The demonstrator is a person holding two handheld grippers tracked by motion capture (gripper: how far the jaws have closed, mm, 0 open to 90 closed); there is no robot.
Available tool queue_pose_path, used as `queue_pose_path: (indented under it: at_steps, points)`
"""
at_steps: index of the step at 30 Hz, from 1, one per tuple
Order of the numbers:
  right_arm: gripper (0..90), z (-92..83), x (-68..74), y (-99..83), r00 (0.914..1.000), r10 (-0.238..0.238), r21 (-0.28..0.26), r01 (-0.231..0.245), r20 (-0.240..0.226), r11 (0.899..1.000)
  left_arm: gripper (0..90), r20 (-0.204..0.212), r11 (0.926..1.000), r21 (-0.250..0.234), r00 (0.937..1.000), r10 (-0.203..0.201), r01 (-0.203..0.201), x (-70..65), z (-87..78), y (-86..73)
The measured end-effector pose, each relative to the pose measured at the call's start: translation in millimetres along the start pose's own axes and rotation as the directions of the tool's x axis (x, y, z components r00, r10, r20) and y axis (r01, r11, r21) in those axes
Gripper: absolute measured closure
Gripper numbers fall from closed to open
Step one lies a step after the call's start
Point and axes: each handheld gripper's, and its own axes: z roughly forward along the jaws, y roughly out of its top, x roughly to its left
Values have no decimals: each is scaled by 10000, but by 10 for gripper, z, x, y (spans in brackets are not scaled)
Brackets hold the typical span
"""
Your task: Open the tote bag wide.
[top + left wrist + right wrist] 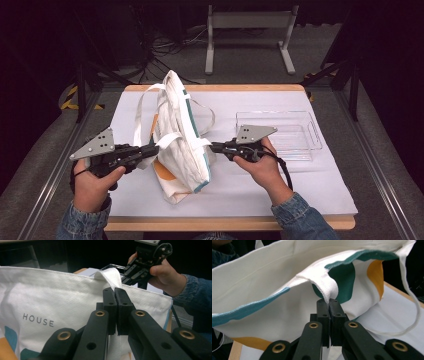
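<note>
You have the tote bag (pixel 180 140) standing on the white table cover (pixel 300 190), left of centre and closer to the near edge than the far edge, its mouth toward the far edge and its printed sides facing left and right. Both grips are made: your left gripper (pixel 152 150) is clamped on 1 white webbing strap (pixel 110 277) at the bag's left face, jaws pressed together with the strap pinched between the pads, as the left gripper view shows just above the word HOUSE. Your right gripper (pixel 212 147) has just closed, and the right gripper view shows its jaws shut on the other short strap (pixel 324 285) on the green-and-orange side. So, by my reading, the securing step is done on 2 sides; what is left looks like spreading the mouth or lifting the bag, and the clear plastic tray (pixel 300 145) near the right edge sits unused and, as far as I can tell, empty. Pose: your left hand (pixel 92 182) holds its tool nearly level, pointing right and a little up toward the bag; your right hand (pixel 260 165) holds its tool level, pointing left. The 2 tools face each other across the bag. The long thin handles (pixel 142 107) hang slack, 1 looping toward the far edge.
</note>
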Motion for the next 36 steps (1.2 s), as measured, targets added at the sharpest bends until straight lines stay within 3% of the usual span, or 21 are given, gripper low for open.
queue_pose_path:
  at_steps: [5, 9, 11, 18, 31, 36]
  points:
    - [882, -104, 1, 68, 9996, -115, -279, 122, 242, 9995, 883, -284, 9999, -103, 9996, 86, -89, 29, -77, 8]
    - [882, -173, -13, 91, 9991, -94, -402, 111, 424, 9991, 882, -753, 10000, -19, 9971, 96, -98, 72, -159, -4]
    - [882, -210, -23, 98, 9987, -56, -477, 80, 507, 9988, 883, -1089, 10000, -21, 9940, -36, 34, 127, -217, -33]
    - [882, -326, -65, 106, 9966, 60, -637, -7, 826, 9980, 883, -1481, 9992, -63, 9882, -396, 391, 268, -372, -116]
    - [882, -500, -131, 83, 9929, 244, -646, -170, 1166, 9978, 883, -2165, 9966, 158, 9733, -759, 812, 374, -603, -277]
    - [882, -538, -149, 46, 9923, 373, -498, -316, 1181, 9983, 883, -2634, 9936, 521, 9611, -831, 1001, 445, -646, -362]
